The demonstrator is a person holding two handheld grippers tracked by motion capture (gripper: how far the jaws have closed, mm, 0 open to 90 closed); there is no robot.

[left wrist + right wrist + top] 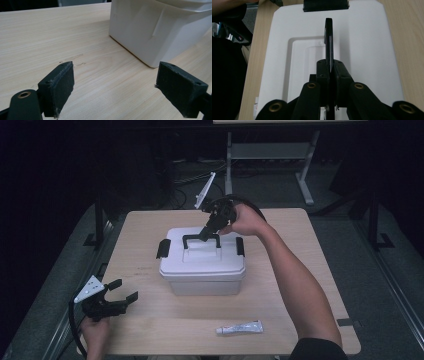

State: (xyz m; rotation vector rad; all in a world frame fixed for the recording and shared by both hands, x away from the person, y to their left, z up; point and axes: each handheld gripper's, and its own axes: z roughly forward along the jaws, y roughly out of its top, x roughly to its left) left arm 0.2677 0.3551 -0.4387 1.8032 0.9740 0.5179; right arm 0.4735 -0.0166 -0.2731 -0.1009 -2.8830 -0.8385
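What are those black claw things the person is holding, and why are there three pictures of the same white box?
A person holds a grabbing tool in each hand. One camera looks down from above the table; the other two ride on the tools and look along their black jaws.

On the table stand a white box with a black handle on its lid, and a small tube near the front edge.

The right gripper has its jaws shut on the handle; its own view looks down on the handle pinched between them. The left gripper rests near the table's front left corner, jaws open, holding nothing. Its view shows the box's side ahead.
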